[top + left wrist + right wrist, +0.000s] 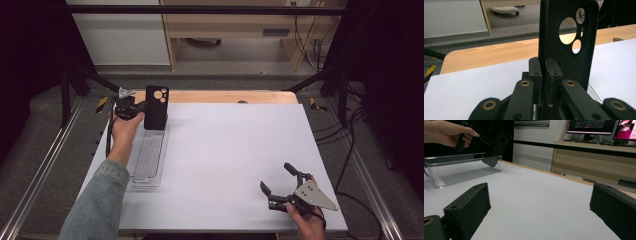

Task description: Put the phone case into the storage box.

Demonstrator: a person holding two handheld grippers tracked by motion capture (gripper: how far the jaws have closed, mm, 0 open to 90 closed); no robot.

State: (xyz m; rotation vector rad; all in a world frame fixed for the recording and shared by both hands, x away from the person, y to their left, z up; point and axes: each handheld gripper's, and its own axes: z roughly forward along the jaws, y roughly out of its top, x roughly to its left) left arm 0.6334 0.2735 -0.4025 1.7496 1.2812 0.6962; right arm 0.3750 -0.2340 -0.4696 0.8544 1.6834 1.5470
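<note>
Left claw (141, 106) clamps the black phone case (156, 107) upright over the clear tray (148, 159); right claw (281, 182) rests wide open on the bench (225, 150).

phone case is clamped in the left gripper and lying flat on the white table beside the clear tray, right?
Not quite. The phone case is clamped in the left gripper, but it is held upright over the far end of the clear tray, not lying flat on the white table. The high view shows it; the left gripper view shows the fingers pinching its edge.
</note>
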